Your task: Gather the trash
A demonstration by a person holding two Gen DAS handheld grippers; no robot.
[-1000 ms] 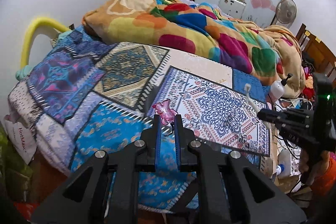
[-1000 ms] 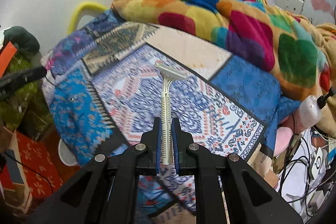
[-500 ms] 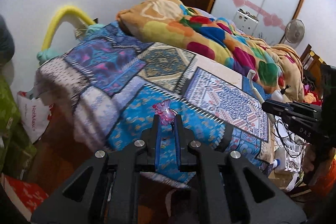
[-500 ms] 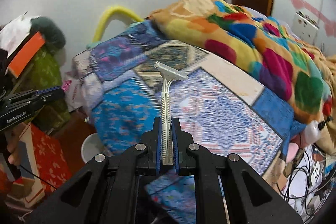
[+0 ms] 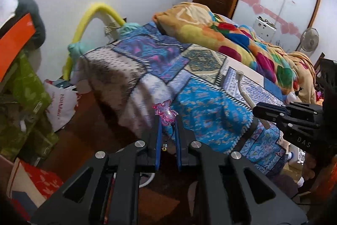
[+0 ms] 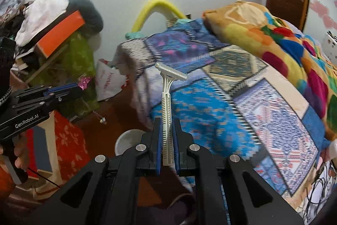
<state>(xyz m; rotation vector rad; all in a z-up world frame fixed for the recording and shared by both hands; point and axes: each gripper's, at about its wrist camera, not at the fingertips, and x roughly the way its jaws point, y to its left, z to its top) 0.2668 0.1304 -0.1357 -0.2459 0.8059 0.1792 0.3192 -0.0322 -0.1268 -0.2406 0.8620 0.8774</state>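
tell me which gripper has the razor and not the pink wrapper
The right gripper: the pale disposable razor stands up from between its fingers. The left gripper pinches a crumpled pink wrapper instead.

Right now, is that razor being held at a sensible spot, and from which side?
Yes, I'd say. The razor is pinched on its long ribbed handle, flat sides between the right gripper fingers, coming from the tail end. The wide blade head sticks out ahead, clear of the grip.

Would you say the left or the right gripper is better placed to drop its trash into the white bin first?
Probably the right. The right gripper, shut on the razor, has the white bin just beyond its fingers; the left gripper, holding the pink wrapper, shows only a rim sliver.
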